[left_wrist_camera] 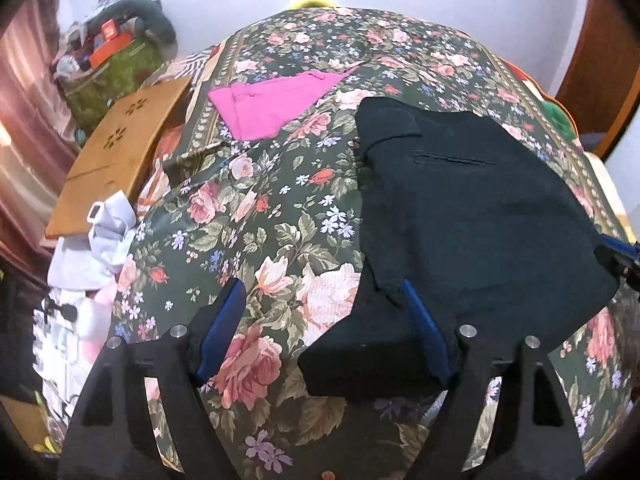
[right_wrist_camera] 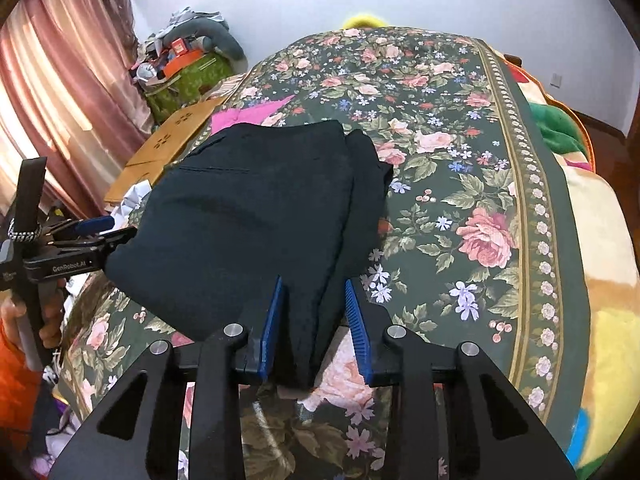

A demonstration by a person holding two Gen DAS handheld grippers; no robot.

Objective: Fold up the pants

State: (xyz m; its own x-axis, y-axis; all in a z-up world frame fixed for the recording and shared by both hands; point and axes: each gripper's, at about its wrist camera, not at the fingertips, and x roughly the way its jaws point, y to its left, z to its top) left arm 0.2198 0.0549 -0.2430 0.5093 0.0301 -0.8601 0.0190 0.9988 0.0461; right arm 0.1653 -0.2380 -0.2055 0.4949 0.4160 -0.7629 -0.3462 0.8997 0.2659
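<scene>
I had the dark pants (right_wrist_camera: pixel 256 216) lying on the flowered bedspread (right_wrist_camera: pixel 460 184), already doubled into a compact stack, with the back pocket slit facing up and the waist end pointing away from me. My left gripper (left_wrist_camera: pixel 320 328) stood with its jaws spread wide; the near left corner of the pants lay over its right finger, while its left finger sat apart on bare bedspread, so it gripped nothing. My right gripper (right_wrist_camera: pixel 314 320) straddled the near right edge of the pants, jaws parted with the cloth between them but, as far as I could tell, not pinched.

I judged the step in hand to be taking up the near edge for another fold toward the waist. To do that well, I wanted both grippers to bite the same layers: every ply of the stack at each near corner, not only the top one, or the bundle would peel apart on the lift. The left gripper needed to slide right so the corner sat squarely between its fingers before closing. I meant to lift both corners evenly and carry them forward together, keeping the edge taut between them. The pink garment (left_wrist_camera: pixel 276 104) lay well beyond, out of the way.
</scene>
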